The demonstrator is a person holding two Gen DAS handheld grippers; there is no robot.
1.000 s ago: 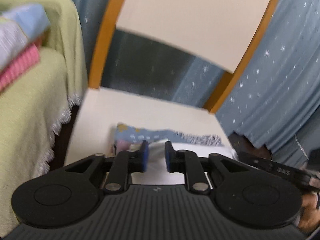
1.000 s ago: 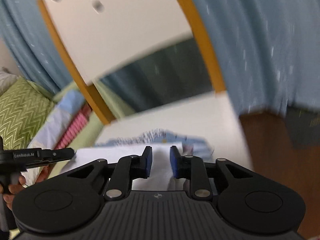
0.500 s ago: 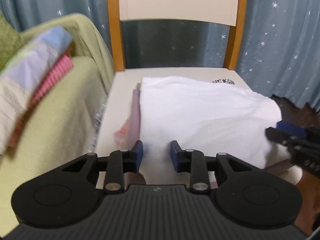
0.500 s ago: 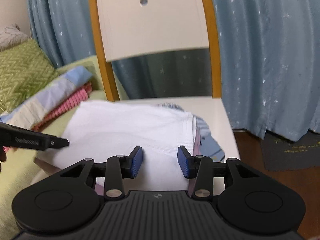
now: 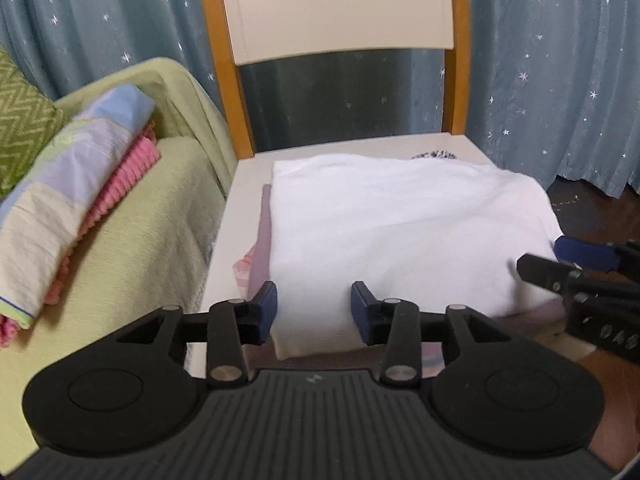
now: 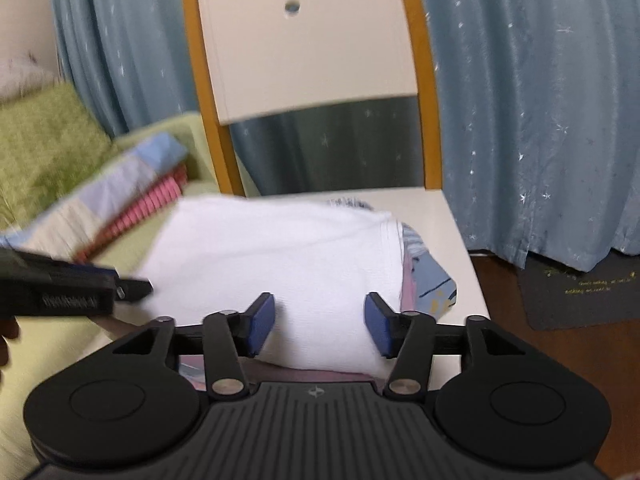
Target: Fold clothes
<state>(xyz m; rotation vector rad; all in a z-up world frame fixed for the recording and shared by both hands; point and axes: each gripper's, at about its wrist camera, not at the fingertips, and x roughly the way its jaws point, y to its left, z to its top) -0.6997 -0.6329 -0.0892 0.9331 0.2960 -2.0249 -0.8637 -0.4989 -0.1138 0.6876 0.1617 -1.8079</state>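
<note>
A folded white garment (image 5: 404, 232) lies on top of a stack of folded clothes on the white chair seat (image 5: 248, 172). It also shows in the right wrist view (image 6: 272, 256). My left gripper (image 5: 314, 310) is open at the garment's near left edge and holds nothing. My right gripper (image 6: 318, 322) is open at the near right edge, also empty. Each gripper shows from the side in the other's view, the right one (image 5: 576, 268) and the left one (image 6: 80, 288). Pink (image 5: 260, 248) and blue patterned (image 6: 432, 280) clothes stick out under the white one.
A green-covered sofa (image 5: 132, 240) stands left of the chair with a folded pile of pastel and pink cloth (image 5: 80, 184). The chair back (image 5: 340, 4) rises behind. A blue starred curtain (image 6: 540, 100) hangs behind. Dark wooden floor and a dark mat (image 6: 580, 292) lie to the right.
Both grippers let go of the white garment, opened wider and drew back from the chair. The garment now lies flat on the stack.
</note>
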